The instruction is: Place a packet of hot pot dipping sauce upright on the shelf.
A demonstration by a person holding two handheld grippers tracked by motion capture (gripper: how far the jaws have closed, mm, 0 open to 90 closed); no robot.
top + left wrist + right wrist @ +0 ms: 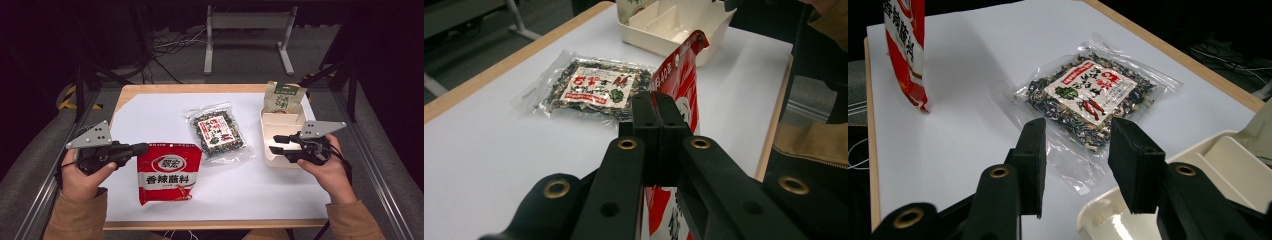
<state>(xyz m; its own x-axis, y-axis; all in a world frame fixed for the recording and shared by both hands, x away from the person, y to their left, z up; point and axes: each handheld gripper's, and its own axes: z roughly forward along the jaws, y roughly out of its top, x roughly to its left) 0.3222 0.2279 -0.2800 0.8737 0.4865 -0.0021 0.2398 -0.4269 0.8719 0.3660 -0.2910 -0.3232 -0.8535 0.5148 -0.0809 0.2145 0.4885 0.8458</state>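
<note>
A red snack packet [167, 172] with white lettering hangs lifted off the white sheet, and my left gripper [141, 148] is shut on its upper left corner. In the left gripper view the closed jaws [659, 110] pinch the packet's red edge [679, 65]. A clear packet of dark dried mix [218, 131] lies flat mid-table. My right gripper [277, 143] stands open with nothing between its jaws, at the near left corner of the white divided tray [280, 120]. In the right gripper view, its gripper [1075, 150] points at the clear packet [1088, 92], with the tray's rim [1228, 165] at lower right.
A beige and green pouch [284, 97] stands upright at the tray's far end. White paper [150, 110] covers the wooden tabletop. A metal stand [248, 37] and cables sit on the floor beyond the table.
</note>
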